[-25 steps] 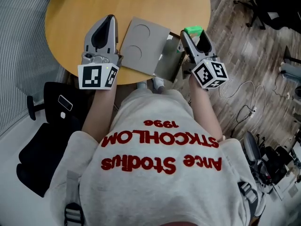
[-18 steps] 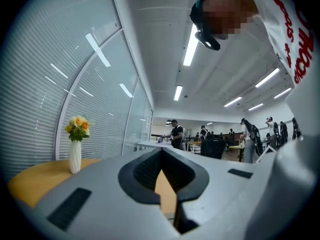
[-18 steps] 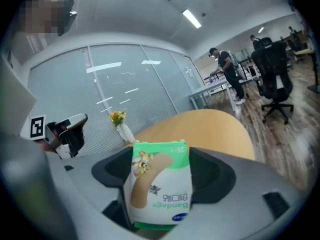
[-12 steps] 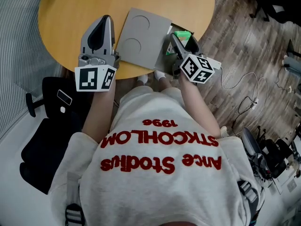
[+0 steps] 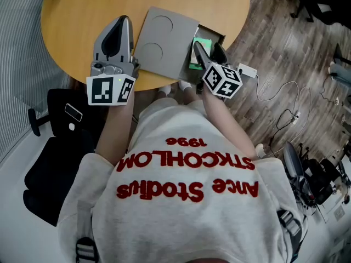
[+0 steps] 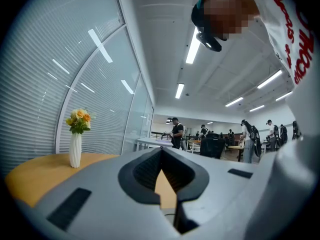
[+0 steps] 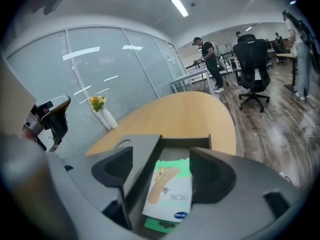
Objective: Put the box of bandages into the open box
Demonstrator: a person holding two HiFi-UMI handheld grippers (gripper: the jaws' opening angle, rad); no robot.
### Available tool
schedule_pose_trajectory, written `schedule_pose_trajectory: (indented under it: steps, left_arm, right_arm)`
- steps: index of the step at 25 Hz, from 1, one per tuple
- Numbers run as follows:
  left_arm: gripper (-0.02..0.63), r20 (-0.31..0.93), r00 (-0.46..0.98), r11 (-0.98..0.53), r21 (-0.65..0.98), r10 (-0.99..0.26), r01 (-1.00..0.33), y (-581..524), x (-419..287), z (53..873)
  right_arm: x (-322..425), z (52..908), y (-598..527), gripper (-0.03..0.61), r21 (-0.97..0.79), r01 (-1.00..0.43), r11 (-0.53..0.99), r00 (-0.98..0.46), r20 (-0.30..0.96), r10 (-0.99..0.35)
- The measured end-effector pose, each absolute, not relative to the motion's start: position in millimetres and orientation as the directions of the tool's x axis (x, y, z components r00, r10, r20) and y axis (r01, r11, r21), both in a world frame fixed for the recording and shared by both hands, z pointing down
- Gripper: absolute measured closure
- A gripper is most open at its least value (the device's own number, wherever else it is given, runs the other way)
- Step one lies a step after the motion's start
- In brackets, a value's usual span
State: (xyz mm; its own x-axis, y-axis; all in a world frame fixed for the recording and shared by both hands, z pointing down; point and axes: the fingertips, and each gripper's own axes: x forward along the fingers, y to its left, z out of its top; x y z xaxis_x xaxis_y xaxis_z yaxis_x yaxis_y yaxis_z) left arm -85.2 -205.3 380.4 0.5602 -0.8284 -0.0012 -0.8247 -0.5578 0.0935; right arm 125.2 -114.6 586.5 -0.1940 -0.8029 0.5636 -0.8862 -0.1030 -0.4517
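Right gripper (image 7: 164, 166) is over the open box (image 7: 185, 142); its jaws stand apart, apparently to release the bandages (image 7: 170, 191) inside; left gripper (image 6: 161, 156) is closed, empty, idle.

The open box (image 5: 215, 33) sits at the round table's (image 5: 77, 15) near right edge, its lid (image 5: 162, 45) lying flat just to its left. The box of bandages (image 7: 170, 191) lies inside, between the right gripper's (image 5: 208, 49) jaws. The left gripper (image 5: 123, 23) is left of the lid, and a vase of flowers (image 6: 76, 144) stands farther back on the table.
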Motion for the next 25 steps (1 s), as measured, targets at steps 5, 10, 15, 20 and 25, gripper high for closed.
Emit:
schedule_pose_trajectory:
  steps: [5,10,15,20,25]
  left_arm:
    - [0.607,-0.005,0.553,-0.551,0.091,-0.833,-0.829,-203.8,-84.7,378.6]
    - [0.607,-0.016,0.539,-0.538,0.081,-0.842,-0.839,-205.7,-85.4,372.3]
    - [0.607,-0.037,0.522,-0.524,0.063,-0.852,-0.85,-212.6,-81.4,358.8]
    - [0.607,-0.066,0.503,-0.506,0.044,-0.862,-0.862,-212.9,-80.6,343.4]
    - [0.607,-0.097,0.479,-0.483,0.025,-0.873,-0.875,-209.8,-86.3,327.0]
  right_arm:
    - [131.4,577.5,-119.6,0.219,-0.47,-0.879,-0.082,-0.204,0.525,-0.826]
    - [141.5,559.1,-128.7,0.373,-0.442,-0.896,-0.05,-0.186,0.474,-0.86]
    - [158.8,528.0,-148.6,0.531,-0.396,-0.918,-0.003,-0.17,0.401,-0.9]
    - [160.9,469.9,-168.1,0.56,-0.266,-0.954,0.138,-0.213,0.279,-0.936]
    - [155.2,403.2,-180.5,0.561,-0.147,-0.961,0.233,-0.255,0.151,-0.955]
